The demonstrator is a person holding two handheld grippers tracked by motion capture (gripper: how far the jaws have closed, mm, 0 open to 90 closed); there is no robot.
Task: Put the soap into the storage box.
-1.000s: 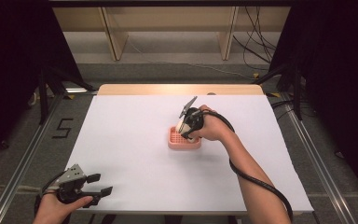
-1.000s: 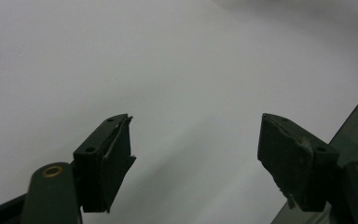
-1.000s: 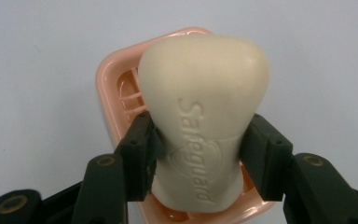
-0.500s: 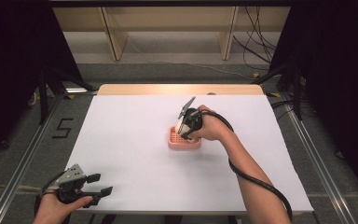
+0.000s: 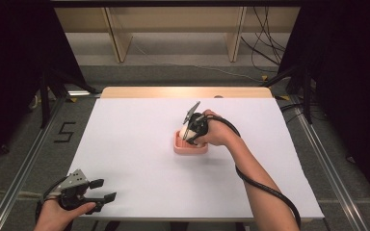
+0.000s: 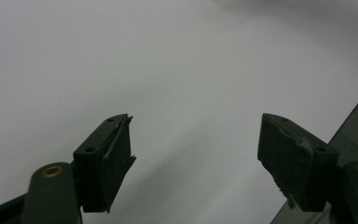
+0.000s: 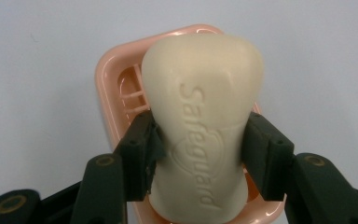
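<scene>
A cream soap bar (image 7: 200, 93) stamped "Safeguard" lies lengthwise in a pink slatted soap dish (image 7: 109, 79) on the white table. My right gripper (image 7: 198, 135) straddles the bar's narrow waist, a pad against each side. Its jaws have just been opening, with the bar between them. From above, the right gripper (image 5: 187, 134) points down at the dish (image 5: 191, 149) near the table's middle, and the soap (image 5: 182, 132) peeks out beside it. My left gripper (image 5: 103, 190) rests at the near left corner. It is open (image 6: 196, 135), with bare table between its jaws.
White paper covers the table (image 5: 135, 144), whose wooden far edge (image 5: 183, 92) shows behind it. The table's near right edge (image 6: 354, 116) lies close to the left gripper. The right gripper's cable (image 5: 265, 187) trails along the forearm. Metal rails run along both sides of the table.
</scene>
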